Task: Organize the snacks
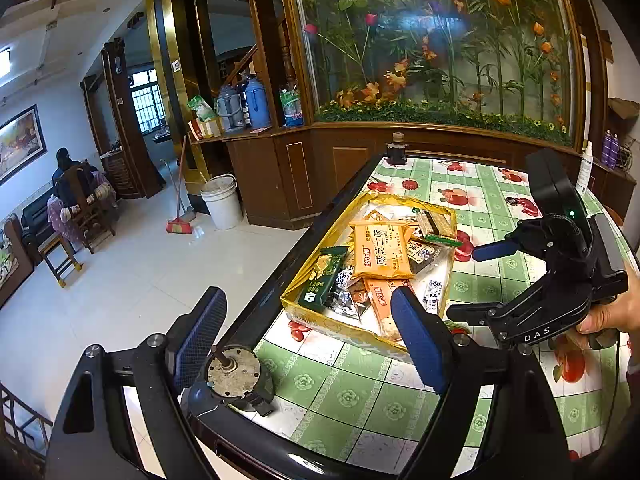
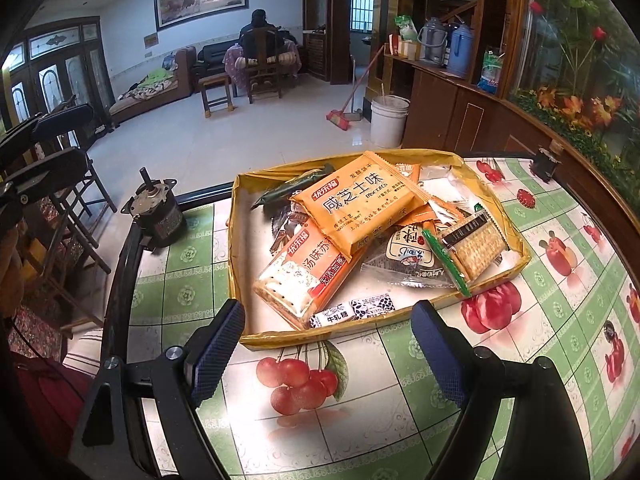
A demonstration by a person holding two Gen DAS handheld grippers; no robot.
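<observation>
A shallow yellow tray [image 2: 237,240] on the checked tablecloth holds a heap of snacks. On top lies an orange biscuit pack [image 2: 356,204]. A second orange pack [image 2: 296,276], a clear cracker pack with a green edge [image 2: 468,248], a dark green bar [image 2: 296,186] and small milk candies [image 2: 332,318] lie around it. My right gripper [image 2: 328,352] hovers open just in front of the tray's near rim, empty. In the left wrist view the same tray [image 1: 304,308] lies ahead of my open, empty left gripper [image 1: 308,340]. A hand holds the right gripper [image 1: 480,280] at the tray's right side.
A small electric motor [image 1: 236,376] stands on the table's near left corner, close to the black table edge [image 1: 256,308]. A little dark bottle [image 1: 396,150] sits at the far edge. Beyond the table are a tiled floor, a white bucket [image 2: 388,120] and wooden cabinets.
</observation>
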